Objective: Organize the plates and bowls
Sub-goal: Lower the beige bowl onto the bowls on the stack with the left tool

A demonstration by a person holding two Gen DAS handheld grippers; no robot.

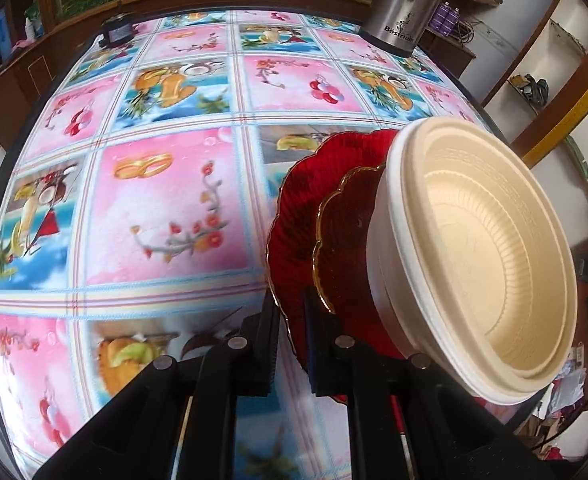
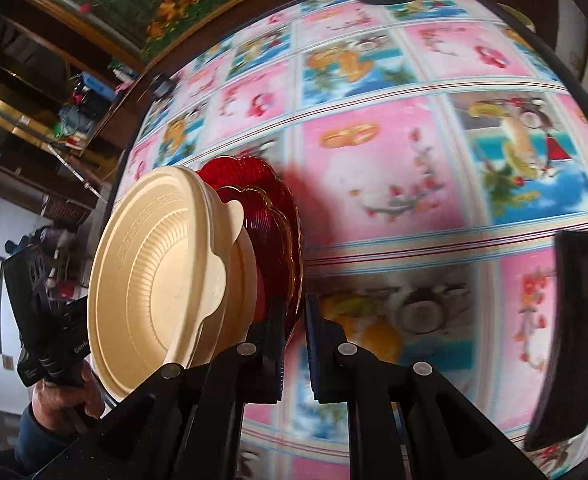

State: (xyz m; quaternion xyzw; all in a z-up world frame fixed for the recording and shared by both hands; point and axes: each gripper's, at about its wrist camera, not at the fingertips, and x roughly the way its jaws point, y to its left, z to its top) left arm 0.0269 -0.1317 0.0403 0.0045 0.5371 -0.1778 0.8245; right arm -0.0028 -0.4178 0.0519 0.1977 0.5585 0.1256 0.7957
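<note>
A: Grip check: left gripper [image 1: 292, 312] and right gripper [image 2: 294, 316] each clamp the red plate's [image 1: 294, 200] rim, bowls [image 1: 490, 248] stacked on top, above the table [image 1: 166, 200].

B: Keep both level, or the bowls may slide.

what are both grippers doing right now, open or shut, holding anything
Left gripper: closed on the rim of the large red plate.
Right gripper: closed on the same plate's opposite rim, the stacked dishes carried between them.
</note>
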